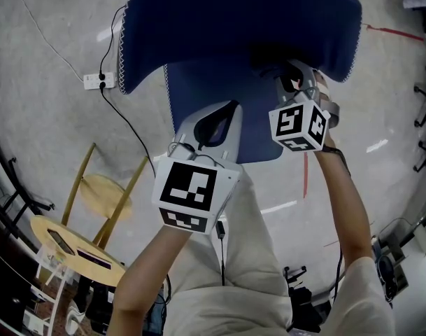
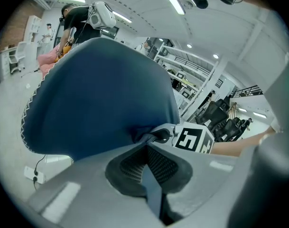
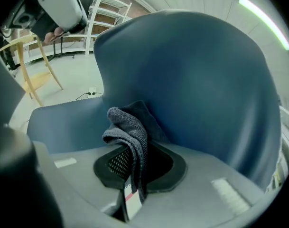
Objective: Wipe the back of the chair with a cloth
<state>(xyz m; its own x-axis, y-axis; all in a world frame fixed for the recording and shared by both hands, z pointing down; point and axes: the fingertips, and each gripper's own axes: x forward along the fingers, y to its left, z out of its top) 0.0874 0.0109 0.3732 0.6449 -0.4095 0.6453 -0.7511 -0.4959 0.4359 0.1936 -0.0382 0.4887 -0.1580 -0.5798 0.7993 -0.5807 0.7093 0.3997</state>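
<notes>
The blue chair fills the top of the head view, its curved back (image 1: 240, 26) above its seat (image 1: 213, 89). My right gripper (image 1: 291, 75) is up against the inner face of the chair back (image 3: 196, 80), shut on a dark grey cloth (image 3: 130, 132) that bunches over its fingertips and touches the blue surface. My left gripper (image 1: 223, 114) hovers over the front of the seat and points at the chair back (image 2: 101, 94). Its jaws are together, with only a thin bluish strip showing between the pads (image 2: 156, 165). The right gripper's marker cube (image 2: 191, 139) shows just beyond them.
A white power strip (image 1: 99, 80) and its black cable lie on the floor left of the chair. A wooden stool (image 1: 104, 194) and a round table (image 1: 73, 250) stand at lower left. Red tape lines (image 1: 305, 177) mark the floor. People (image 2: 75, 20) and office chairs (image 2: 225, 118) are far behind.
</notes>
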